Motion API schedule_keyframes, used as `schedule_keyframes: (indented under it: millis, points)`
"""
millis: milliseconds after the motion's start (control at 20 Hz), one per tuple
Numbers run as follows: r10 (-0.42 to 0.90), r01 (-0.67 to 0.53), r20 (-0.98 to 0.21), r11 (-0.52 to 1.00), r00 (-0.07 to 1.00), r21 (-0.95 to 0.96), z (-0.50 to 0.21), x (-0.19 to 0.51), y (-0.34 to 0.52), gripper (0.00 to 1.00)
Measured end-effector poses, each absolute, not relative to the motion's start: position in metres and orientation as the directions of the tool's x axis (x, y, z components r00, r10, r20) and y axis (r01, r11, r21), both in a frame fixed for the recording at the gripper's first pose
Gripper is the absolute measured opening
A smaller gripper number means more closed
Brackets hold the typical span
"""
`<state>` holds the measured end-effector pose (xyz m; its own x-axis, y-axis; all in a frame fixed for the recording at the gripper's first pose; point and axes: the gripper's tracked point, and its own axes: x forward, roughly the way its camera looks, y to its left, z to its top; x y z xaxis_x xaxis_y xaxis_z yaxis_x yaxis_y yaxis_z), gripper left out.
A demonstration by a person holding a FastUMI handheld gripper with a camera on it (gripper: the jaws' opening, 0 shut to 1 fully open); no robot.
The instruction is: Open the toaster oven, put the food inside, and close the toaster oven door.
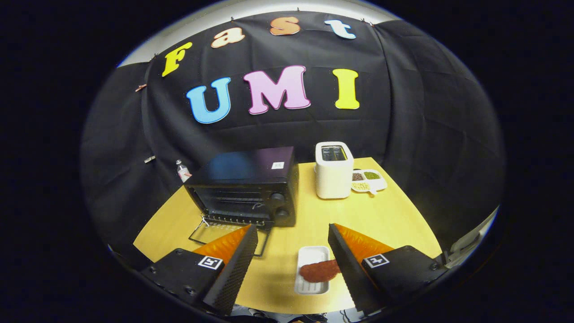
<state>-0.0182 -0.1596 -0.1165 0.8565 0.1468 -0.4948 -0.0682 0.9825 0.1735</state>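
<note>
A black toaster oven (249, 188) stands on the wooden table (385, 215), beyond my left finger. Its glass door (224, 235) lies folded down flat in front of it, partly behind the left fingertip. A reddish-brown piece of food (319, 271) rests on a small white rectangular tray (312, 269) between my fingers, close to the right one. My gripper (293, 235) hovers above the table, open wide, with nothing held. The right finger hides the food's right end.
A white pop-up toaster (333, 170) stands right of the oven. Behind it sits a white divided dish (370, 181) with green and brown bits. A small bottle (183, 171) stands at the oven's far left corner. The table's right edge curves toward me.
</note>
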Motion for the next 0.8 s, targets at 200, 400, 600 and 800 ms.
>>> schedule_keyframes:
  millis: [200,400,600,800]
  points:
    - [0.178,-0.061,-0.561,0.974,0.808,0.220,-0.145,-0.018,-0.206,0.99]
    - [0.236,-0.071,-0.627,0.958,0.742,0.276,-0.181,-0.024,-0.229,0.98]
    - [0.310,-0.036,-0.669,0.920,0.675,0.390,-0.214,-0.023,-0.234,0.98]
    - [0.381,0.025,-0.706,0.871,0.597,0.491,-0.253,-0.022,-0.224,0.98]
